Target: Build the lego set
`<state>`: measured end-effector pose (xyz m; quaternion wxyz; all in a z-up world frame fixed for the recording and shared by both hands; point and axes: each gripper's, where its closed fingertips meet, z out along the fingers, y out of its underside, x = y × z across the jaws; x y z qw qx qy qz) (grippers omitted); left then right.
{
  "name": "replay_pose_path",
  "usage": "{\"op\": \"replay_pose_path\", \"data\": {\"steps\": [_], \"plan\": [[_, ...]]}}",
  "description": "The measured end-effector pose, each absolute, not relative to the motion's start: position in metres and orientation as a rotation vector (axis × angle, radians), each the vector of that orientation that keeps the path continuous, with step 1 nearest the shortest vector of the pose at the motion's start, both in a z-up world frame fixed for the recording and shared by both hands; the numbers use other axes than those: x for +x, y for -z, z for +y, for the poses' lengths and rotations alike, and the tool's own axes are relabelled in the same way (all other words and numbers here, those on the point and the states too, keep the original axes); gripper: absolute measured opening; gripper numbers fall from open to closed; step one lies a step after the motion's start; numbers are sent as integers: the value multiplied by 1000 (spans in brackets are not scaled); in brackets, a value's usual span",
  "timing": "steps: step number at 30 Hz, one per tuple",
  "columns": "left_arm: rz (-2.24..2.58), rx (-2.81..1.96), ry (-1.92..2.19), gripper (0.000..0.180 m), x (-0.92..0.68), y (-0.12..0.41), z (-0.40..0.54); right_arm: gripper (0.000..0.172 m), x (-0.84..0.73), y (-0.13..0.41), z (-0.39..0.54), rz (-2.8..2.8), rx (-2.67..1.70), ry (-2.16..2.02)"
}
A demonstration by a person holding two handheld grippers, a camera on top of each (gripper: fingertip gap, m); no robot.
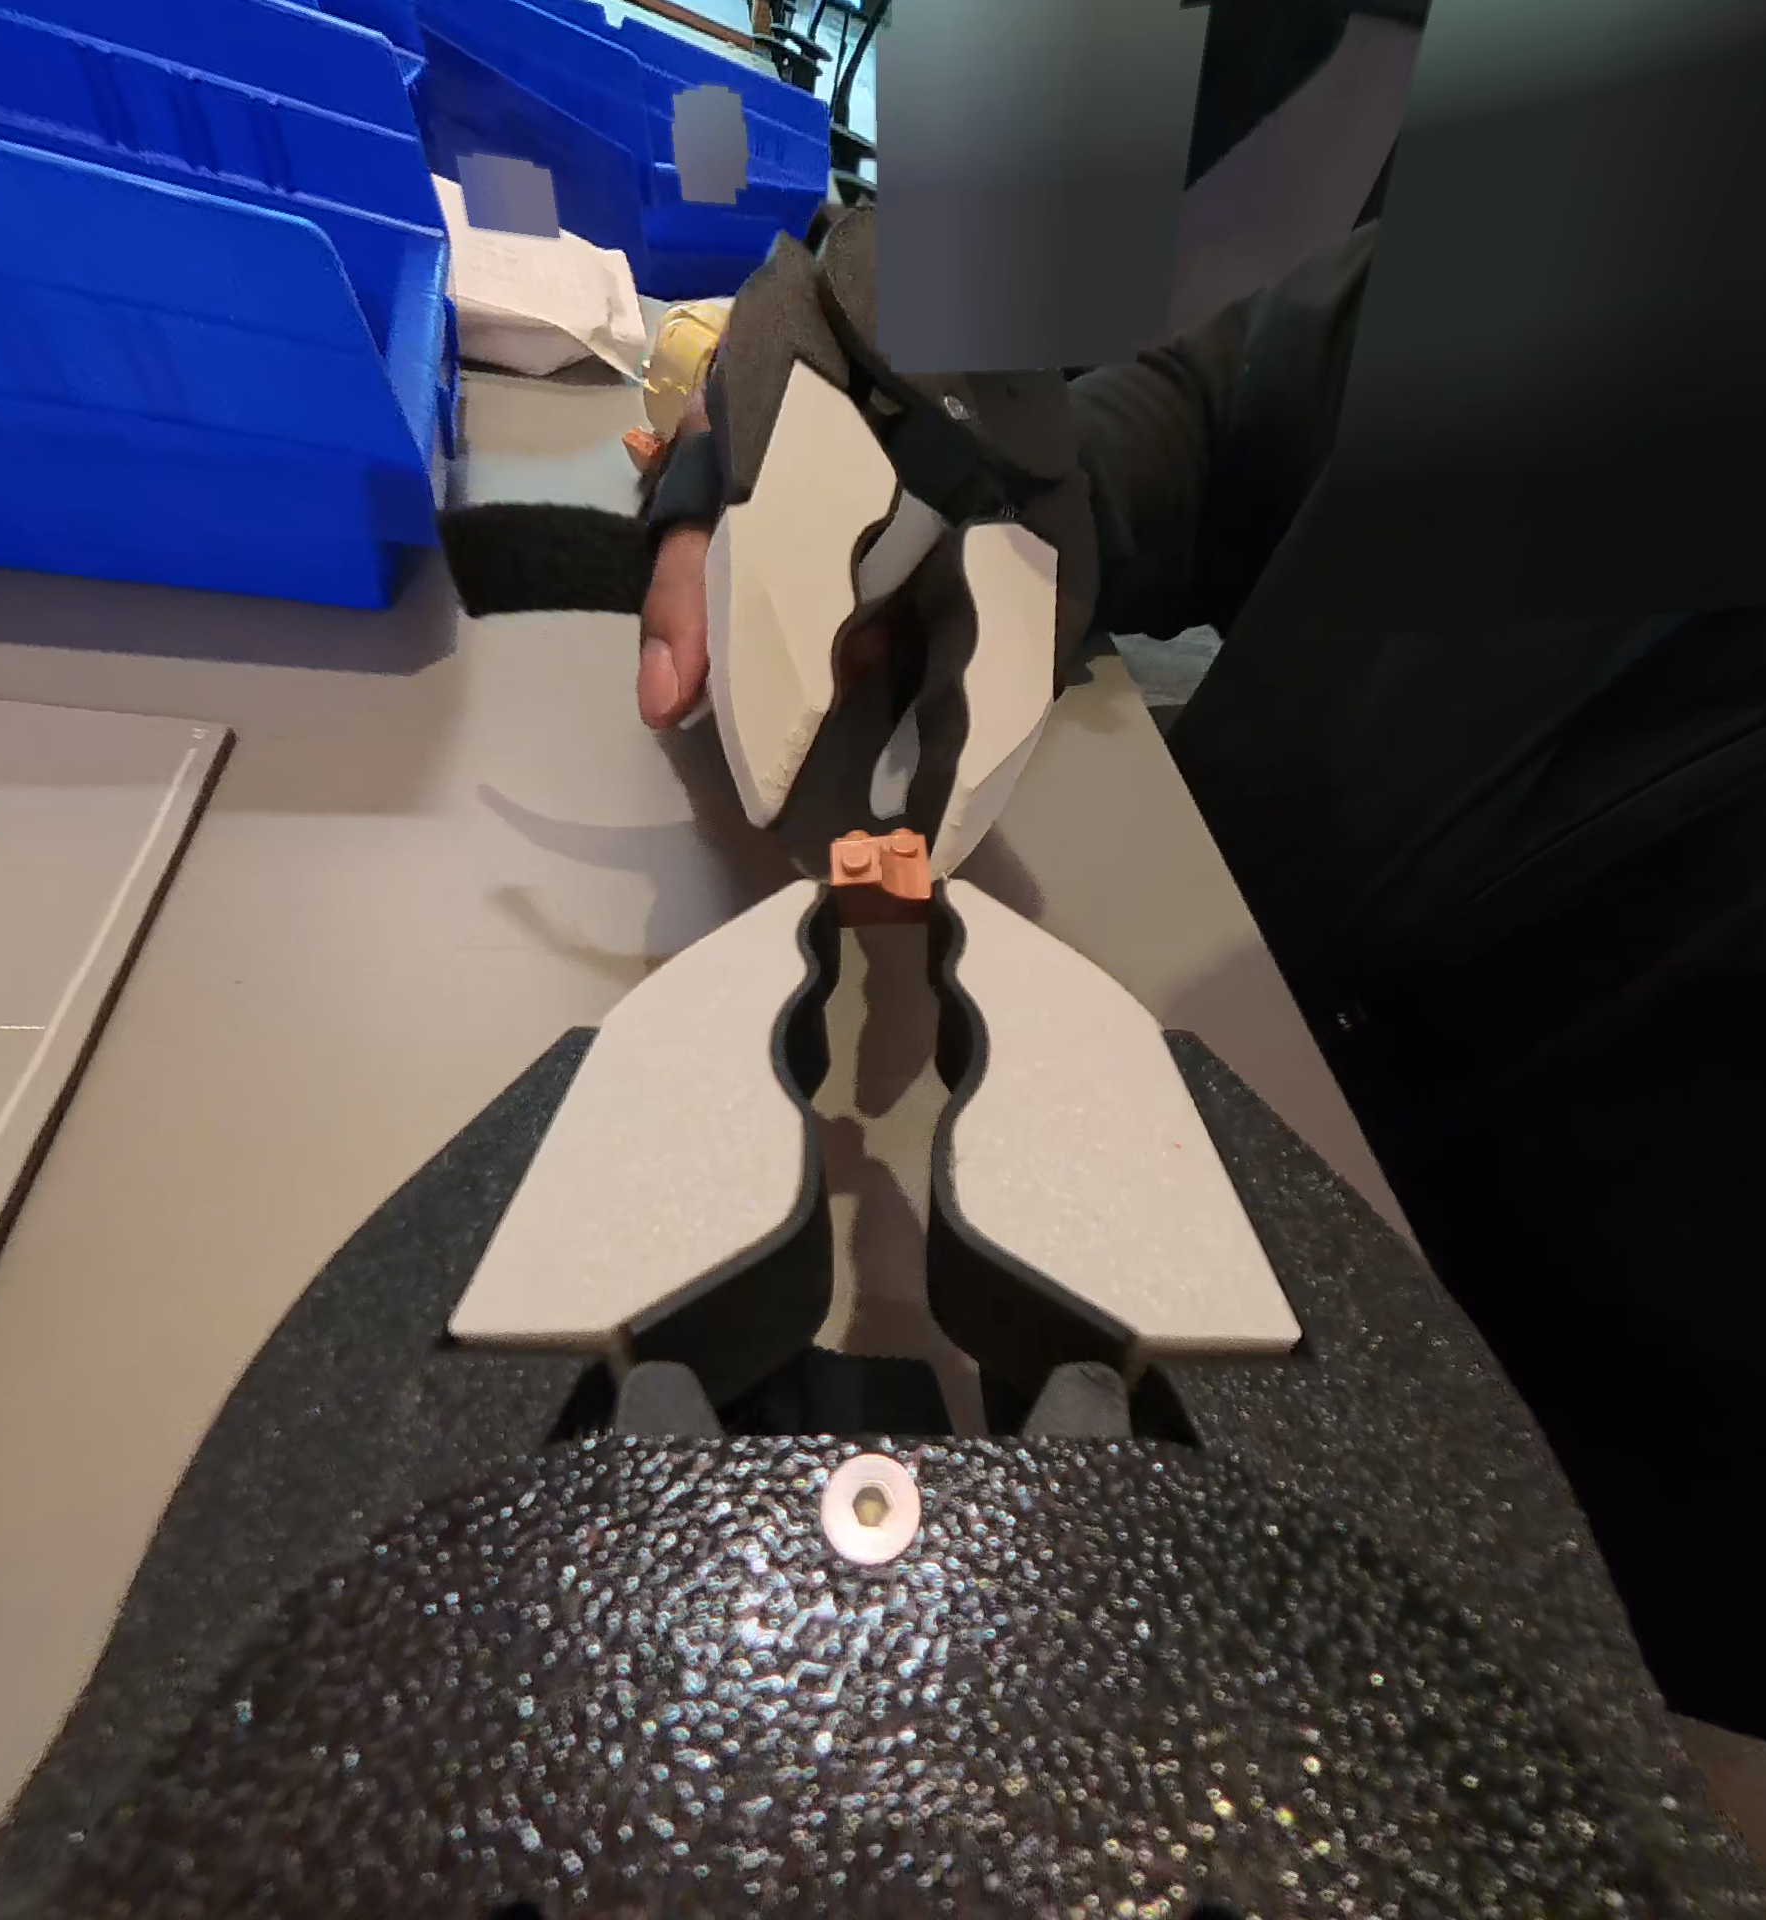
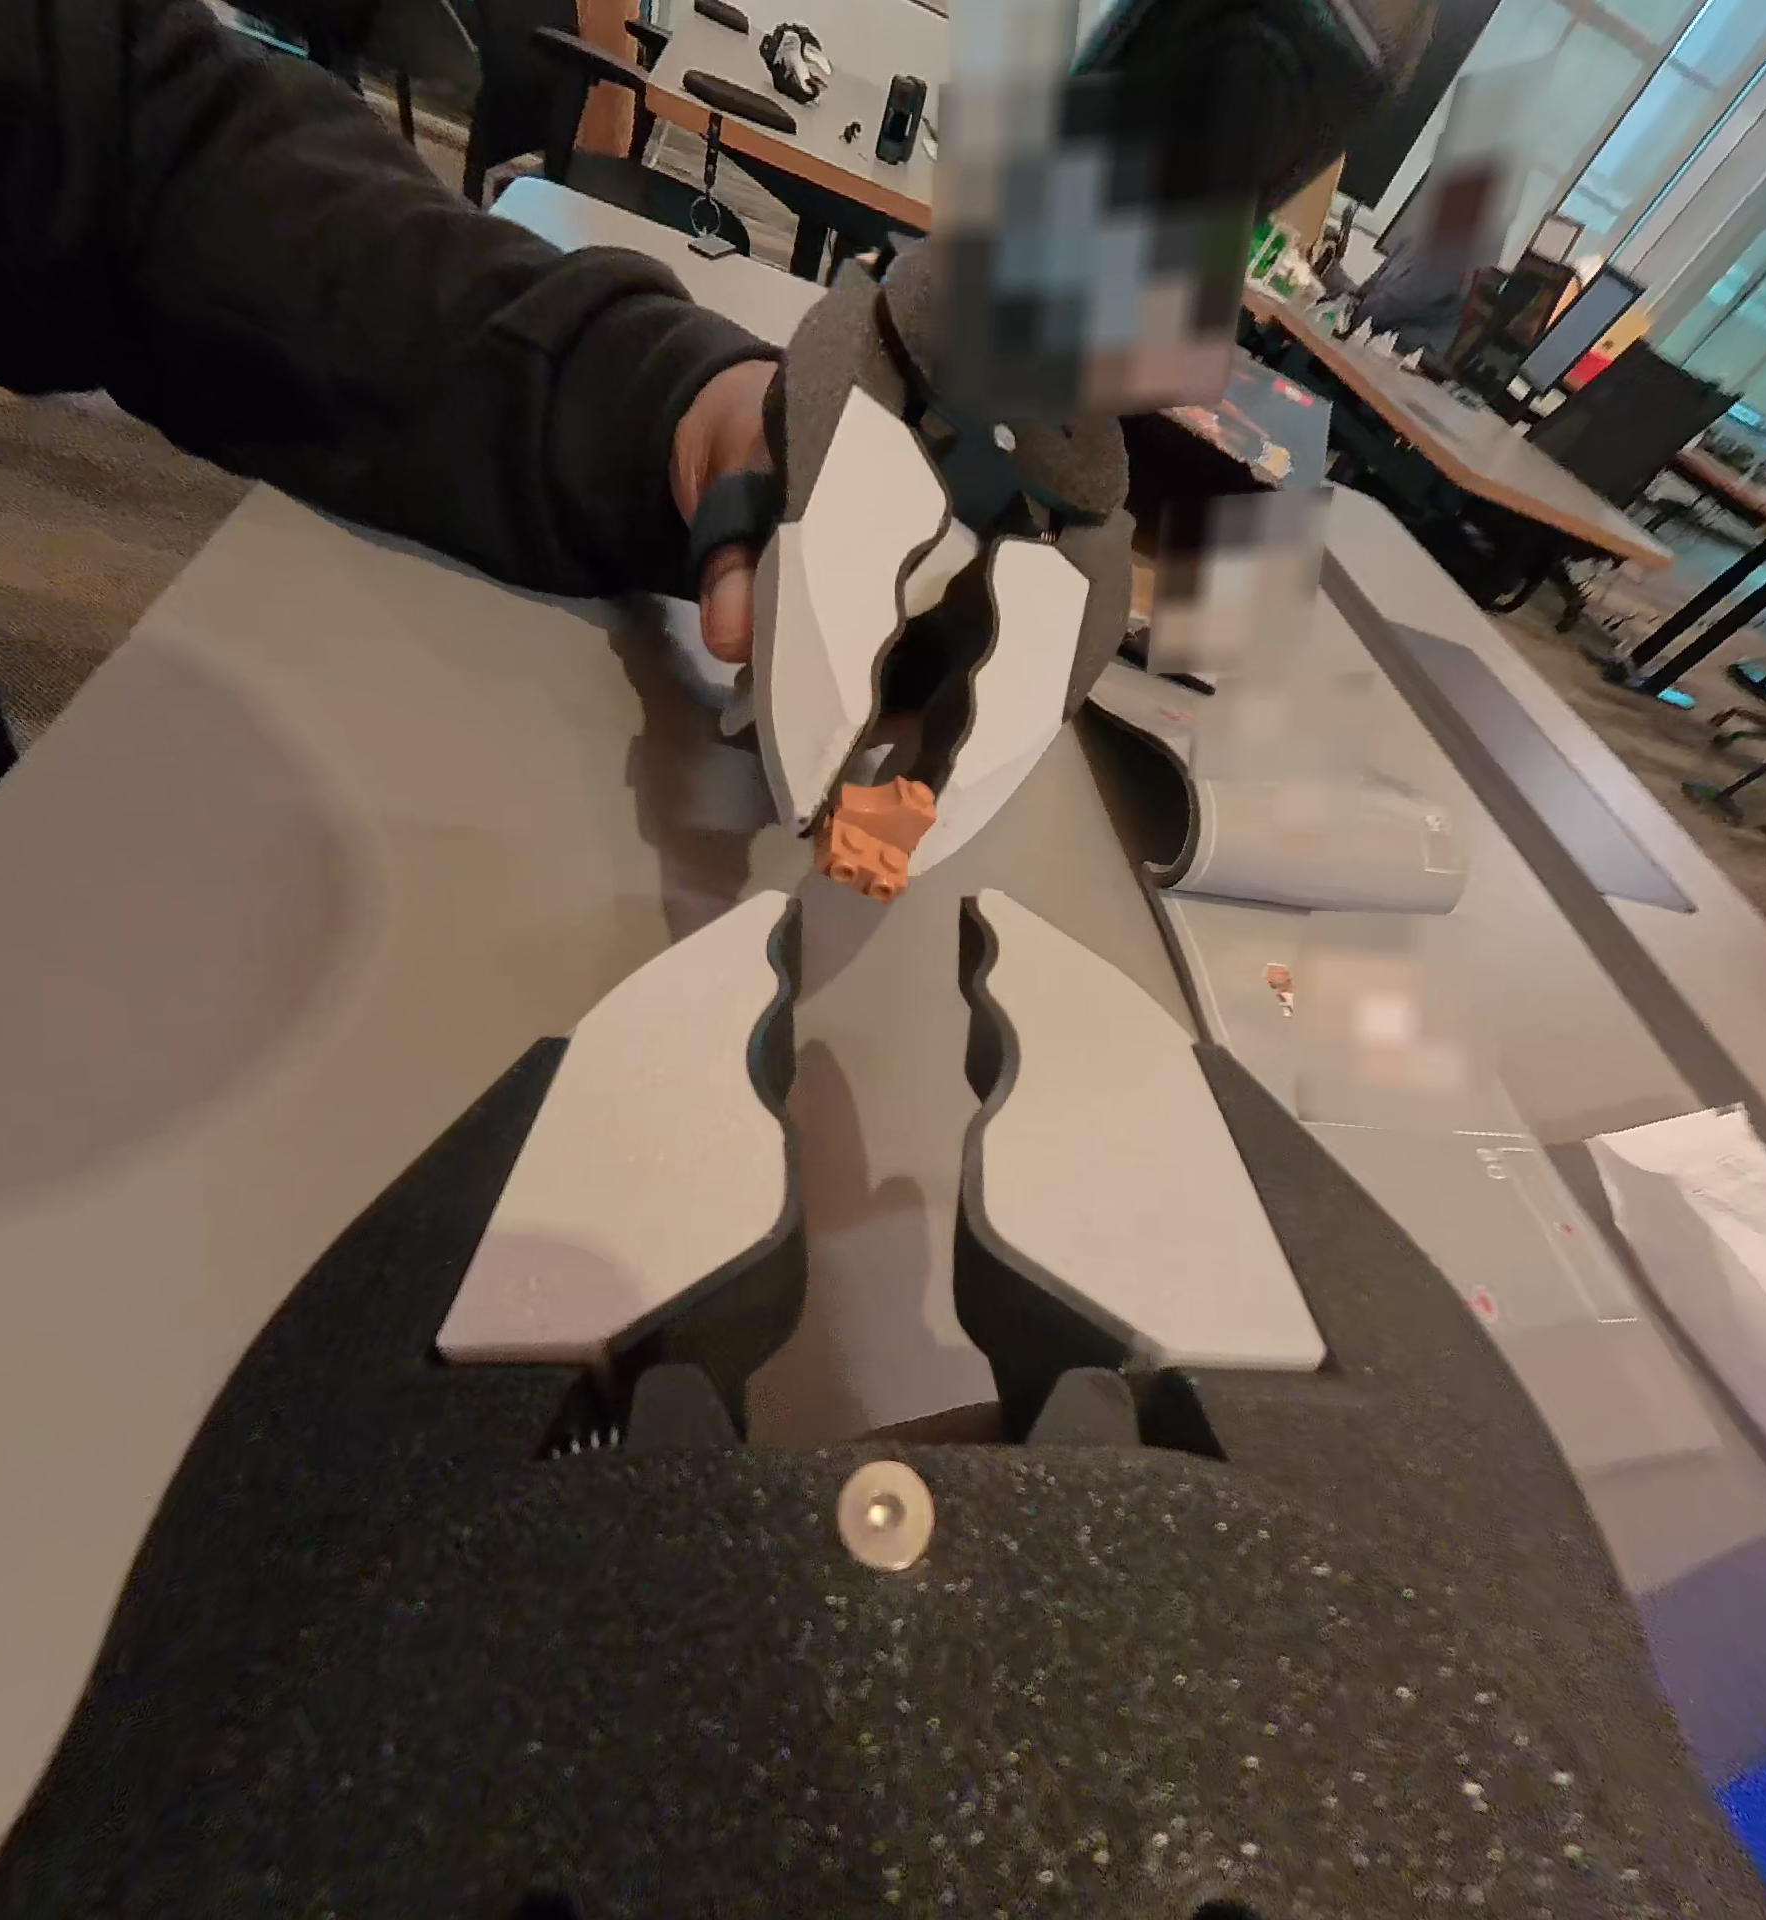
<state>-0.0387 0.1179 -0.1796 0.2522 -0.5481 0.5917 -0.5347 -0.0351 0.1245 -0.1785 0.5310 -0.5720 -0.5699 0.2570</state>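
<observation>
Left gripper (image 1: 881, 896) pinches the small orange studded plastic brick (image 1: 879, 878) tight, right gripper (image 2: 879, 914) spread wide, seemingly holding nothing.

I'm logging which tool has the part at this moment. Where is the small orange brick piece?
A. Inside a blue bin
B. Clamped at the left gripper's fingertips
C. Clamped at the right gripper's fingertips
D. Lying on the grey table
B: the orange brick piece sits pinched at the left gripper's tips, while the right gripper stands open and holds nothing.

No readable text on the blue bins (image 1: 162, 343) or papers (image 2: 1731, 1226).
</observation>
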Motion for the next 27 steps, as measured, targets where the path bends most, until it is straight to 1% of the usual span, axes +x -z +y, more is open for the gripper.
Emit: {"op": "replay_pose_path", "data": {"steps": [2, 9, 13, 16, 27], "plan": [[1597, -1508, 1514, 16, -39, 178, 115, 32, -35, 177, 123, -1378, -1315, -577], [1528, -1602, 1722, 16, -36, 179, 108, 31, -43, 174, 113, -1441, -1166, -427], [1513, -1620, 1786, 16, -35, 178, 105, 28, -45, 176, 114, -1438, -1160, -405], [1508, -1656, 1823, 16, -34, 180, 102, 22, -46, 178, 116, -1435, -1170, -402], [1447, -1743, 1850, 16, -33, 184, 106, 16, -44, 183, 121, -1426, -1240, -458]]}}
